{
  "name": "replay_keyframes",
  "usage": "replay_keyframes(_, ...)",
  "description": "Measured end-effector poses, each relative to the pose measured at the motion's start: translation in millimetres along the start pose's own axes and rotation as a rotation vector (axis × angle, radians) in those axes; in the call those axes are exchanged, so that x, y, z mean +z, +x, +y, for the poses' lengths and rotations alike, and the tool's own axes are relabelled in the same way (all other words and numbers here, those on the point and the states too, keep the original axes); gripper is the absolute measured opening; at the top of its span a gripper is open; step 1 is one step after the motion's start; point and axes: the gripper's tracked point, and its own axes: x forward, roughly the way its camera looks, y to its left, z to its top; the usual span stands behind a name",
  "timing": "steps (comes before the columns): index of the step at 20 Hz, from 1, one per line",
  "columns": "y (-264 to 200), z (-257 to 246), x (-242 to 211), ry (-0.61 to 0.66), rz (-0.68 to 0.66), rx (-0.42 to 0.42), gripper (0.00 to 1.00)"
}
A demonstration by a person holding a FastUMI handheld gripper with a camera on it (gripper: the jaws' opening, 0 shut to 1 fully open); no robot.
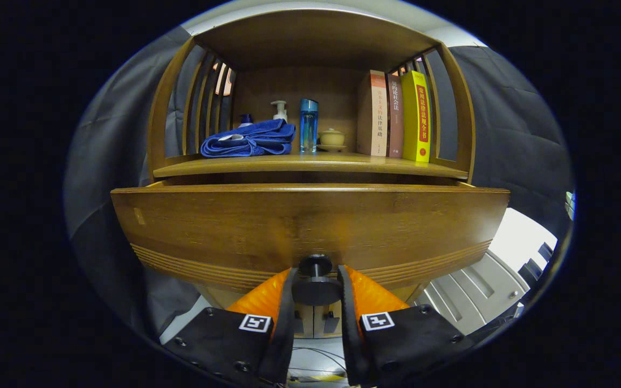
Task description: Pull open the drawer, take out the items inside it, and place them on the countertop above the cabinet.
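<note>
While the tool (316, 283) looks straight ahead, its two fingers sit at 6 o'clock, closed in on the round dark knob (316, 288) of the drawer (310, 226). One finger presses each side of the knob, so the tool has a tight hold on it. I think it holds the knob this way because pulling on it is how the drawer slides out.

The drawer front is just beyond the fingers, big and wooden. It stands out a little from the cabinet, with a dark gap along its top edge, so it looks partly open. From this low spot the inside of the drawer is hidden, so I cannot tell what is in it.

Above the drawer, toward 12 o'clock, is the counter (310, 164), set in a wooden nook. At 11 o'clock on it lies a folded blue towel (248, 140). Behind the towel stands a pump bottle (280, 110). Next to the towel is a tall blue bottle (308, 125), then a small lidded cup (332, 137). At 1 o'clock three books (397, 116) stand upright, leaning on the side rails so they do not fall.

There is free room at the front of the counter for the things from the drawer.
</note>
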Motion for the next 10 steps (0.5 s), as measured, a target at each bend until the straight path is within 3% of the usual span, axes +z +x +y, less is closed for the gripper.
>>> replay_keyframes(10,-29,1,-13,0.007,0.036,0.013,0.48)
